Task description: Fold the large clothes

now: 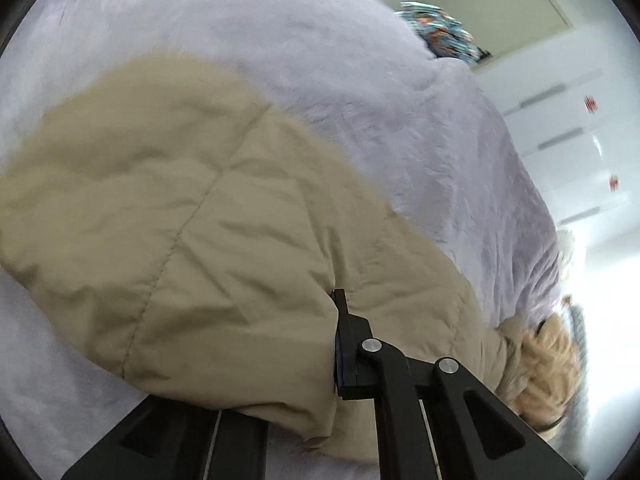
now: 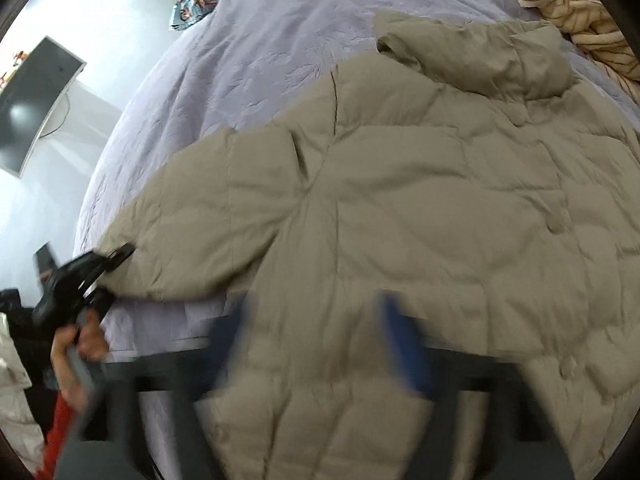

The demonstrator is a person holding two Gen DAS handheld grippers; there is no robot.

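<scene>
Left gripper point(image 2: 114, 276) sits at the left edge of the right wrist view, a bare hand point(image 2: 78, 344) wrapped round its handle just below, with a red sleeve point(image 2: 60, 420) trailing toward the lower left corner. Its black fingers reach to the right and meet the very end of the jacket's sleeve point(image 2: 192, 240), one above the cuff and one below. From its own camera, the dark finger point(image 1: 348, 344) at lower centre is pressed against the tan fabric, which bulges over and hides the other finger. The jaws are closed tight, pinching the cuff.

Right gripper point(image 2: 312, 340) comes in from the bottom of its view, tilted steeply down at the coat. Its blue-padded fingers point(image 2: 400, 344) are badly smeared by motion, standing apart on either side of the hem fabric; whether the pads are actually pressing it I cannot tell.

The jacket point(image 2: 420, 200) is a tan quilted puffer, lying flat and spread on a pale lilac bedspread point(image 2: 248, 60), filling the centre and right of the right wrist view. Its hood is folded at the upper right, the sleeve stretches out toward the lower left, and the stitched panels look puffy and wrinkled. A cream striped garment point(image 2: 580, 16) is heaped in the upper right corner.
</scene>
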